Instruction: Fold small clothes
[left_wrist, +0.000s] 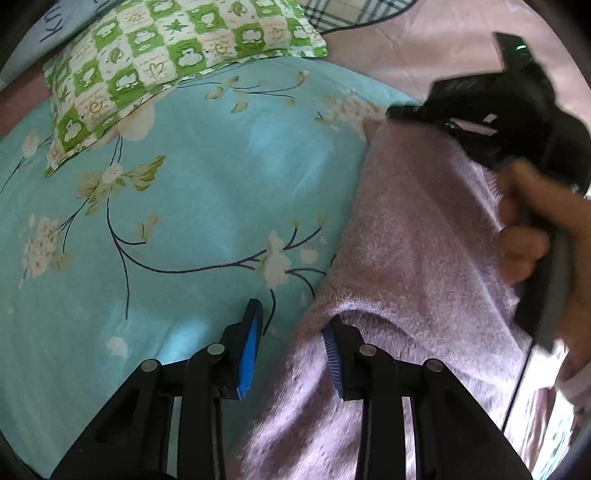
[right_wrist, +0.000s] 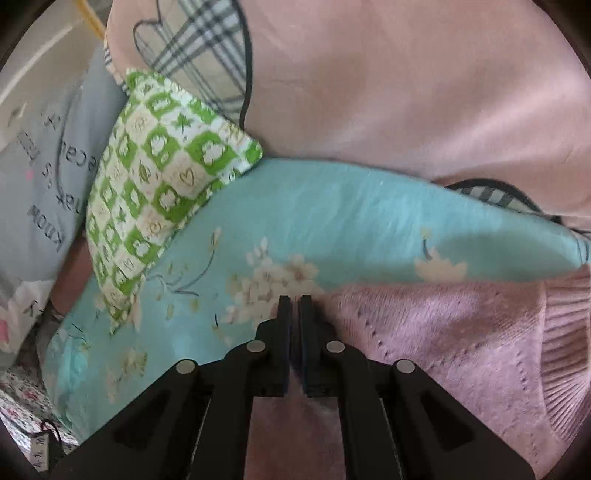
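Sweater (left_wrist: 417, 236), lilac knit, fuzzy nap, openwork rows and ribbed hem (right_wrist: 565, 332) visible from the right wrist. Spread over turquoise floral bedsheet (left_wrist: 184, 229), mostly right of and beneath the left claw (left_wrist: 291, 354), right of and under the right claw (right_wrist: 294, 306).

Handling, judged: light, limp, no stiffness; likely to sag and stretch when lifted by one point; nap clings to rubber pads, so little slip expected. Not fragile, though open stitches could snag on a fingertip. Best hold: an edge or corner, ribbed hem or folded rim, pinched through both layers rather than the flat middle.

Left claw: jaws apart, released; blue pads (left_wrist: 248, 354) exposed; right finger tucked under a raised fold of the sweater, left finger over bare sheet, garment edge between them but not pinched.

Right claw: jaws clenched nearly together, a sliver of lilac fabric showing in the gap near the base; apparently grasping the sweater's left edge. Seen from the left wrist: held in a bare hand (left_wrist: 535, 229), far right and ahead, over the sweater's far corner.

Beyond both claws: green checked pillow (right_wrist: 162, 177), pink quilt (right_wrist: 406, 92).
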